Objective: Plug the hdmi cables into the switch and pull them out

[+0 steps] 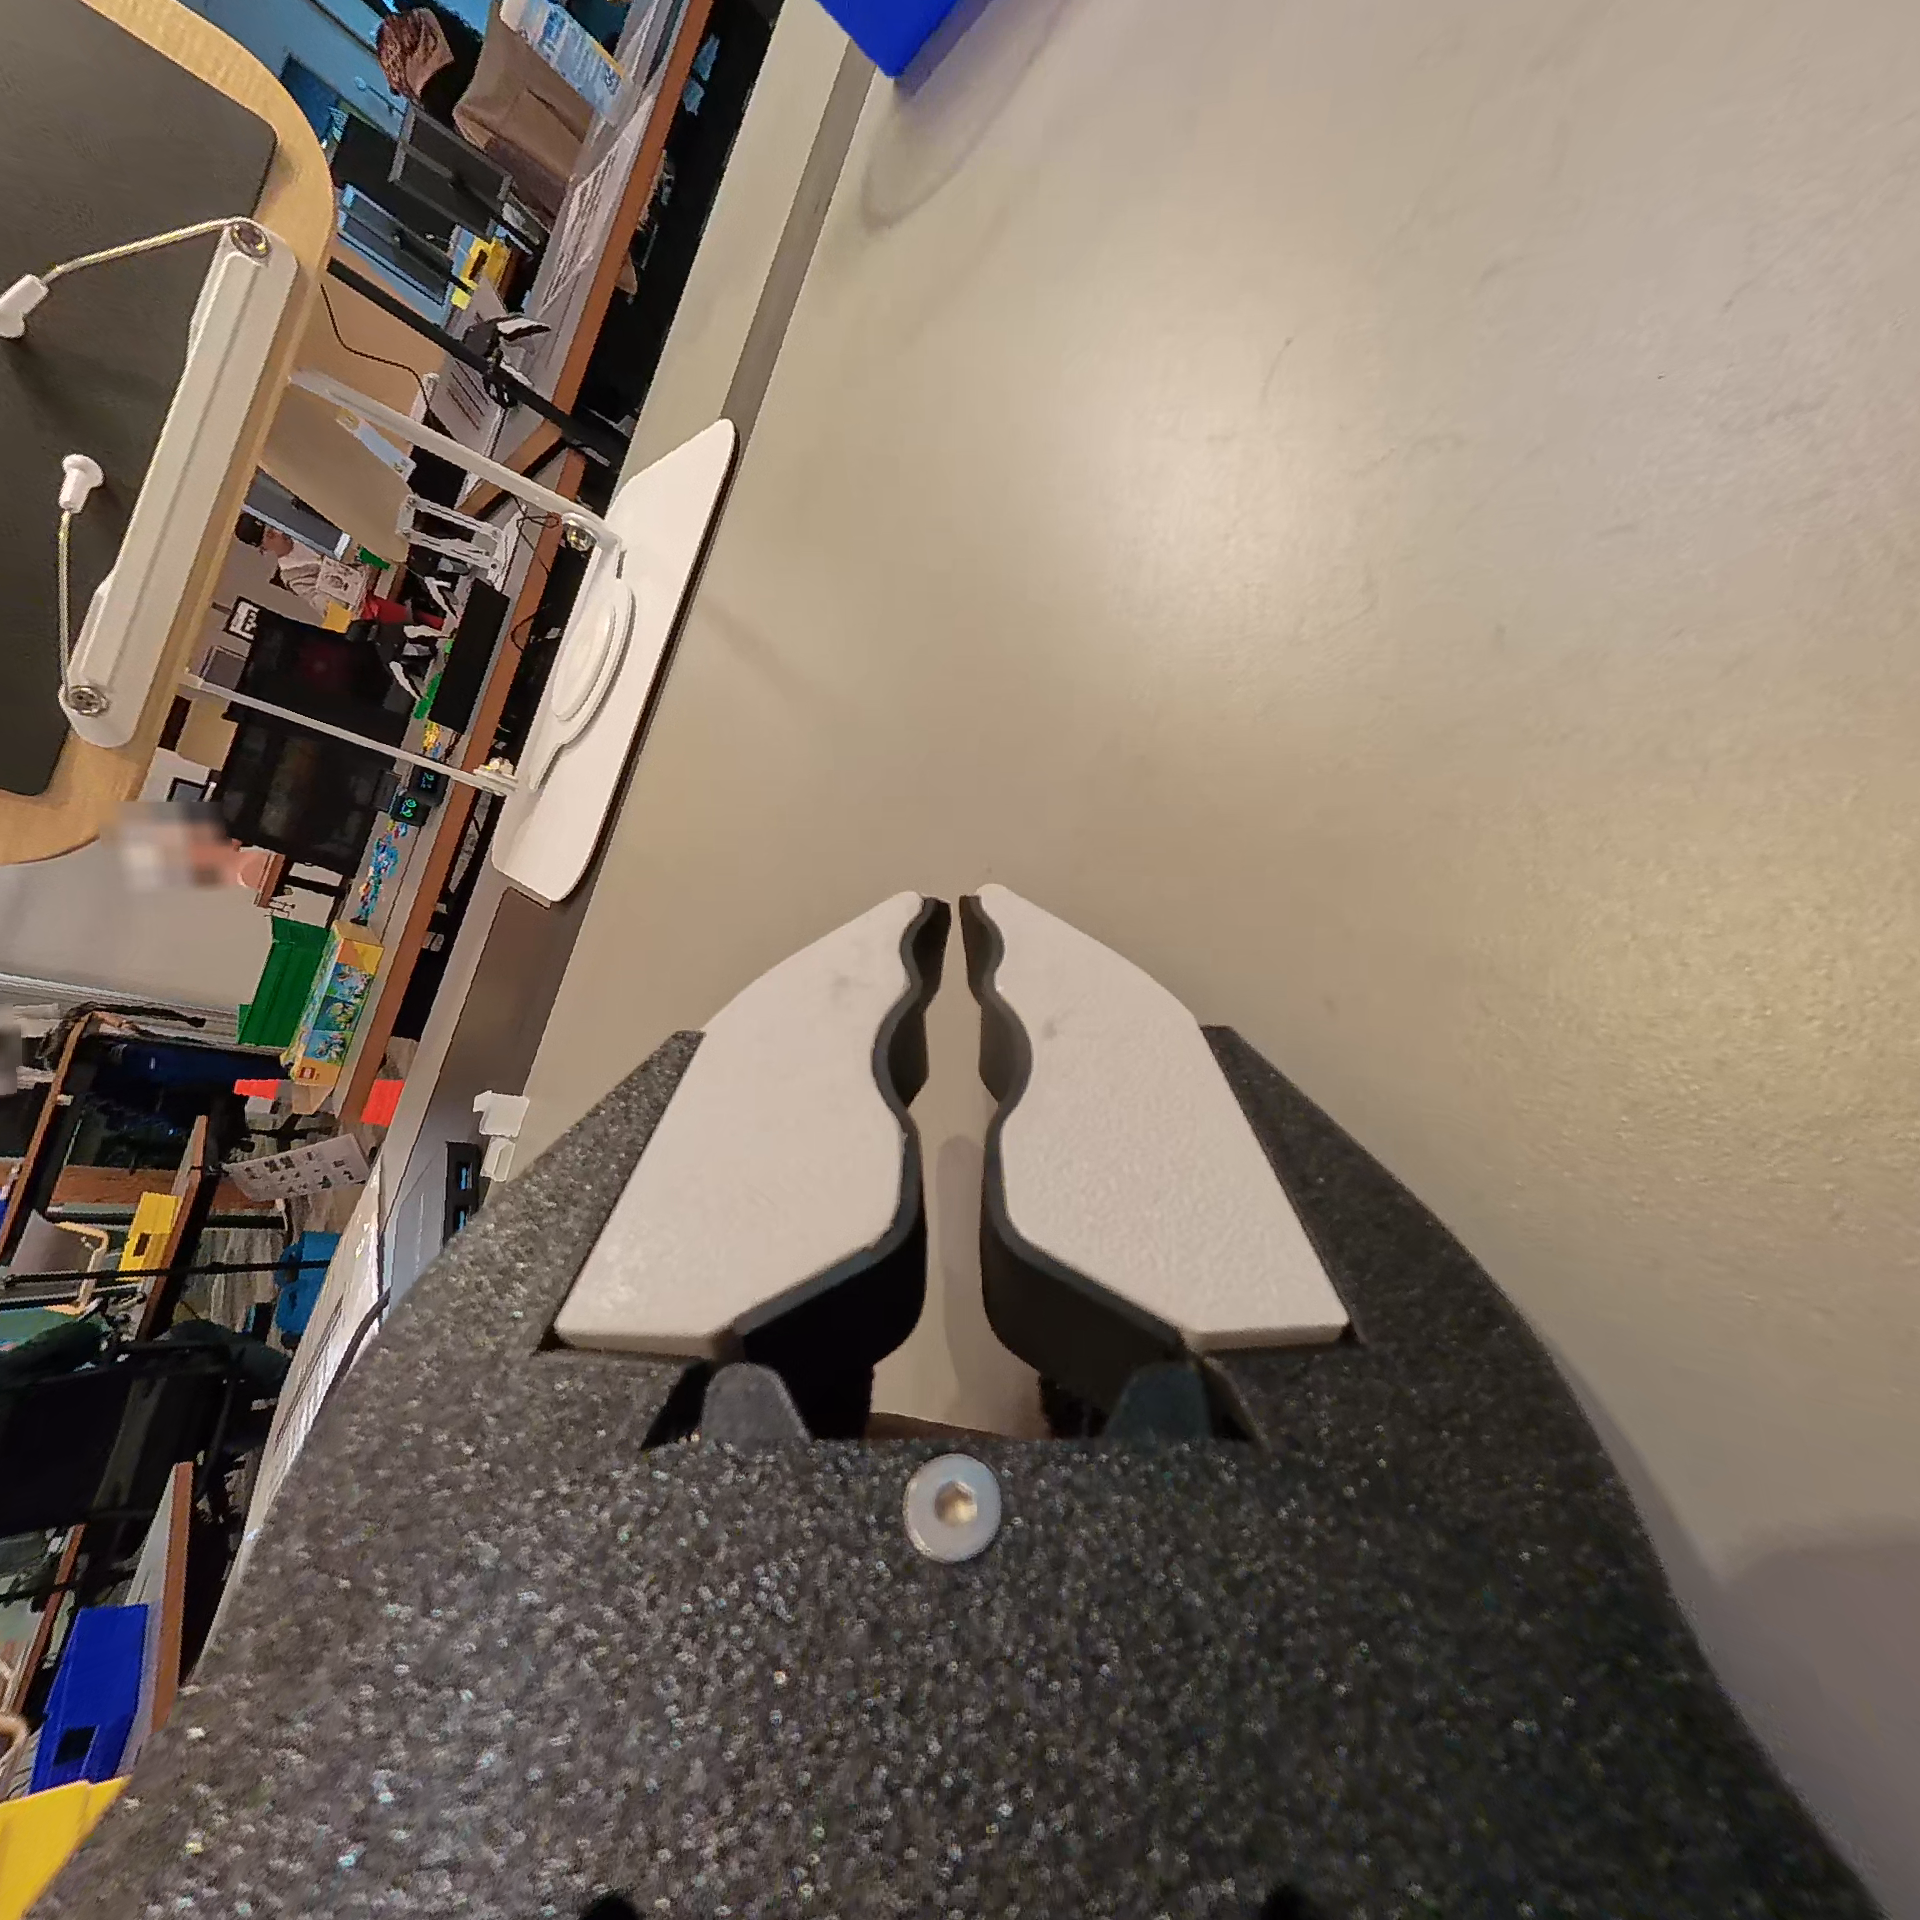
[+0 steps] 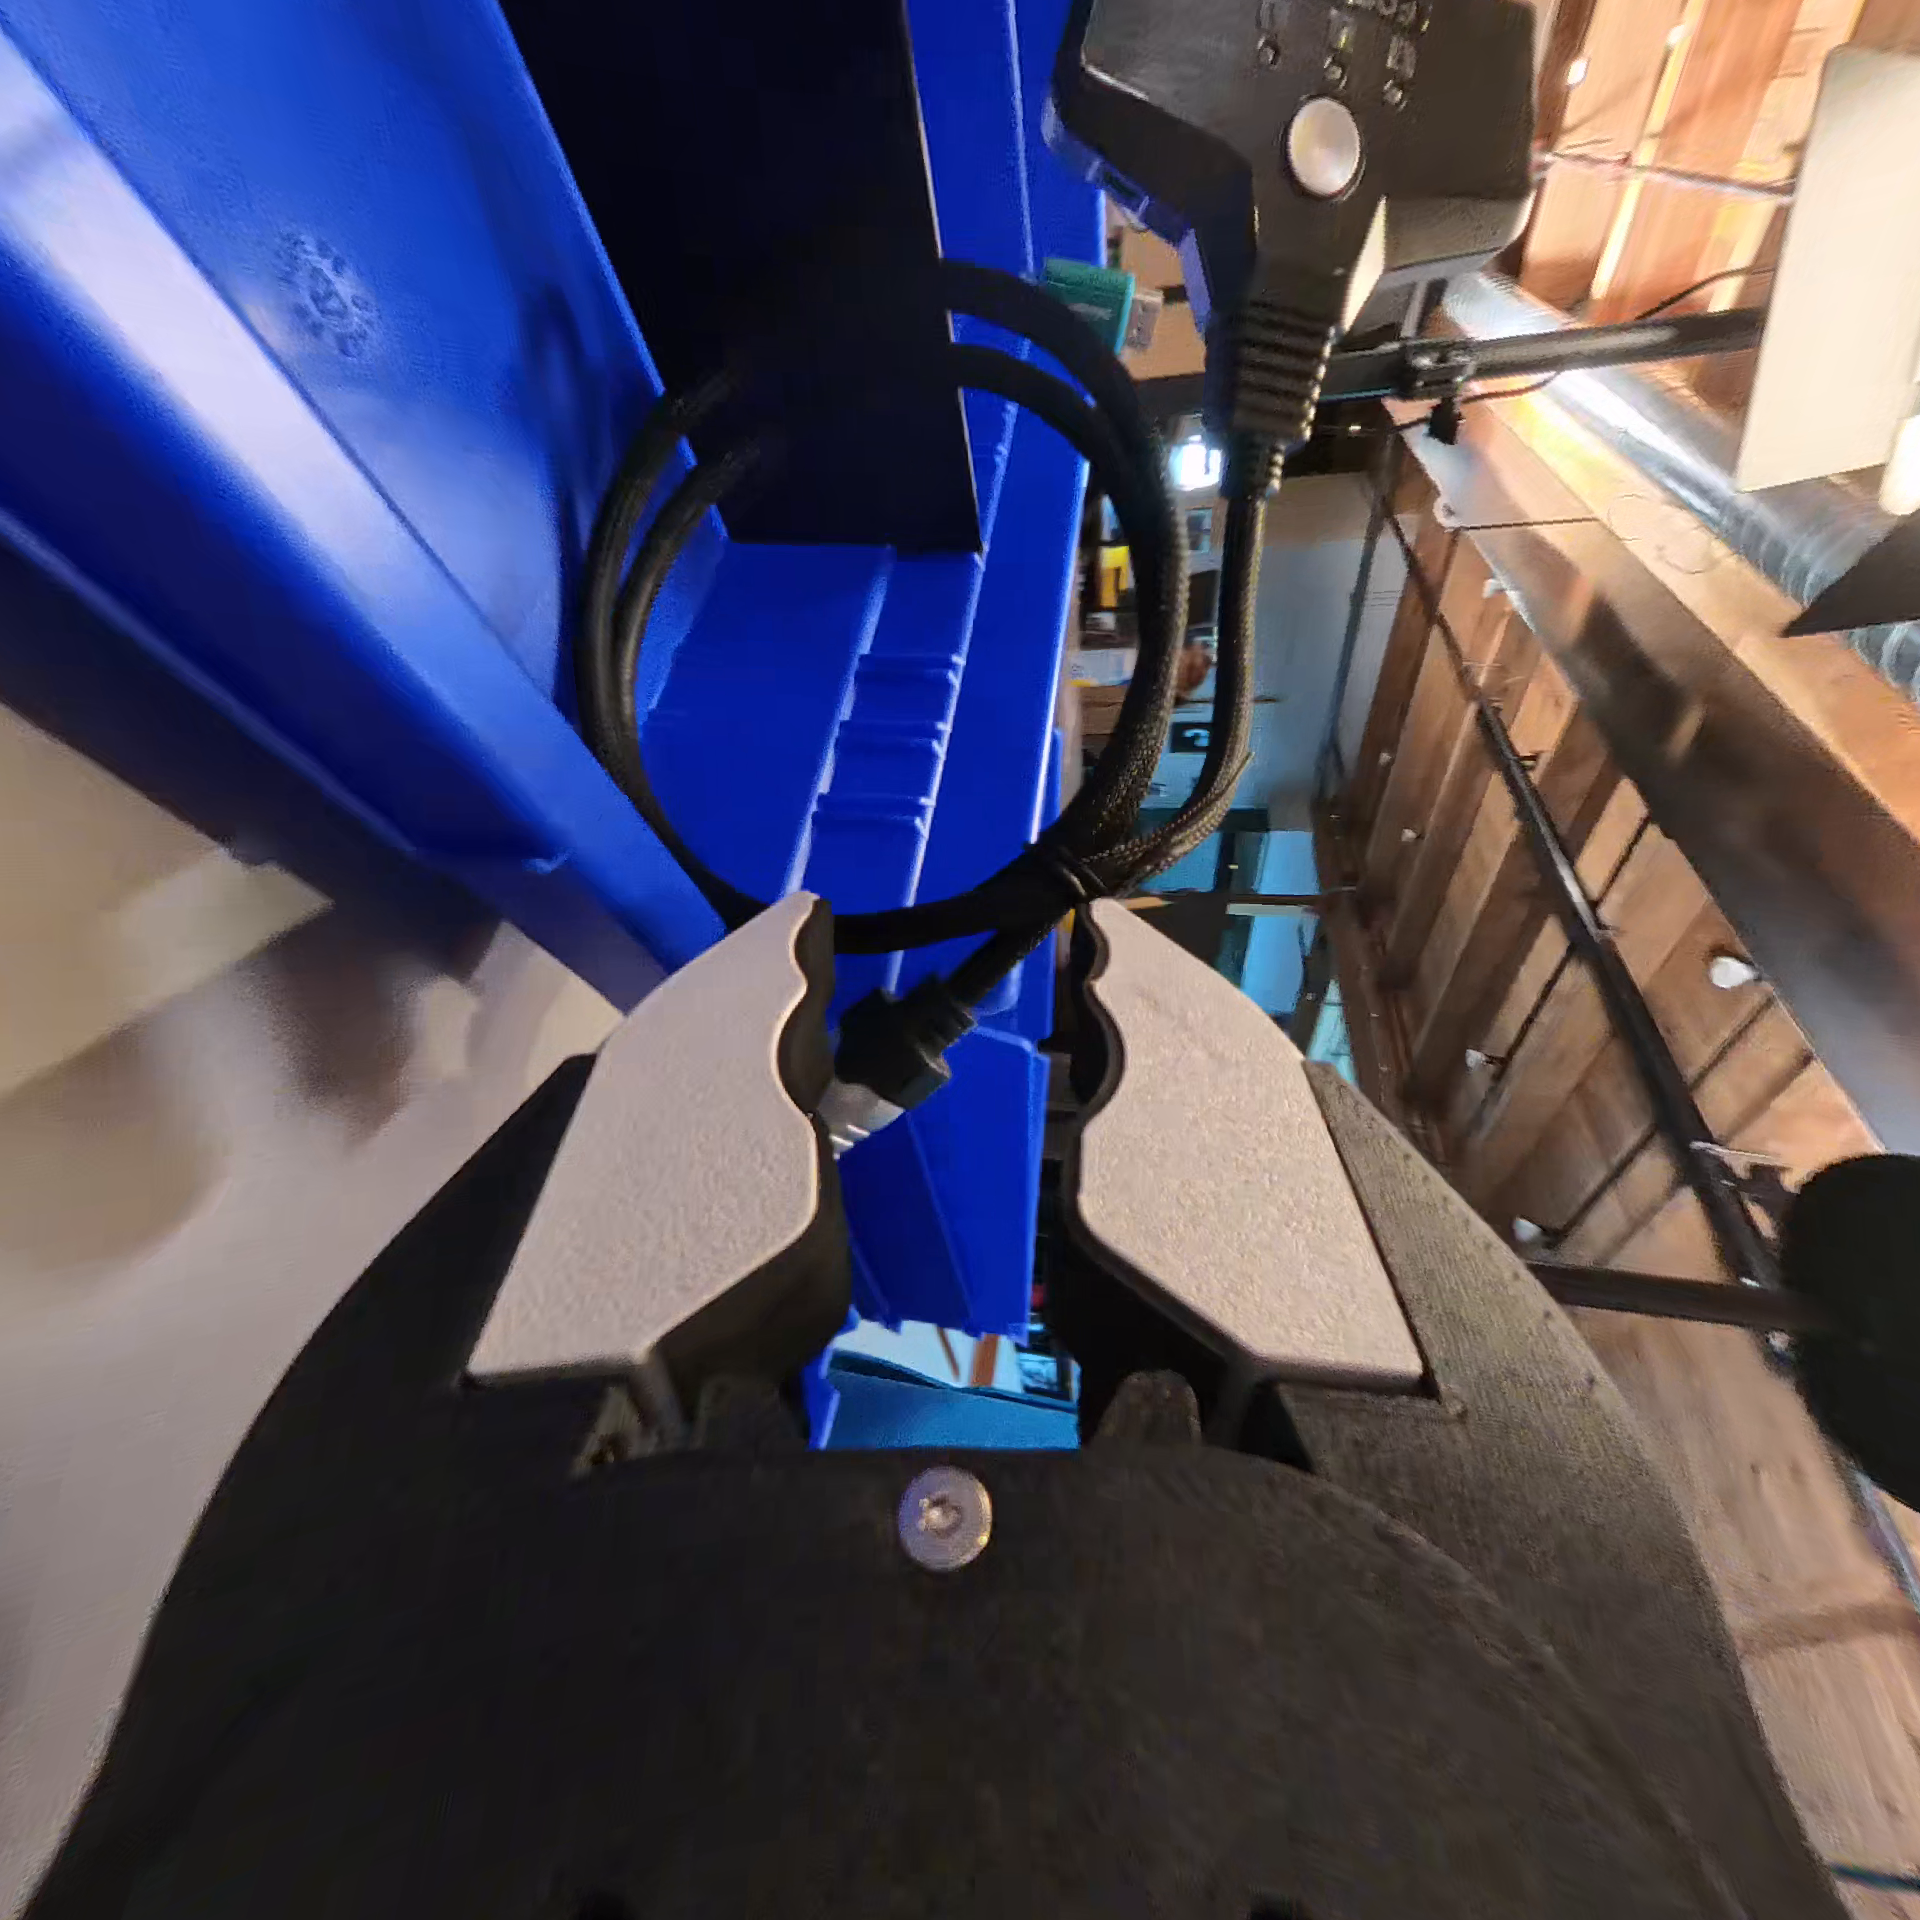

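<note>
In the right wrist view the black HDMI switch [image 2: 1320, 125] with a round button hangs at the top. Its black braided cable [image 2: 1153, 644] runs down in a tied coil. The cable's plug [image 2: 899, 1055] lies between my right gripper's [image 2: 951, 925] fingers, against the left finger [image 2: 686, 1122]. The right finger stands apart from it, so the right gripper is open. My left gripper [image 1: 956, 914] is shut and empty, with only a thin slit between its tips, above the bare beige table [image 1: 1351, 520]. No cable or switch shows in the left wrist view.
A large blue plastic bin [image 2: 364, 416] stands close behind the coil; its corner shows in the left wrist view [image 1: 894, 31]. A white stand with a flat base plate [image 1: 634, 644] sits at the table's far edge. Cluttered shelves and desks lie beyond.
</note>
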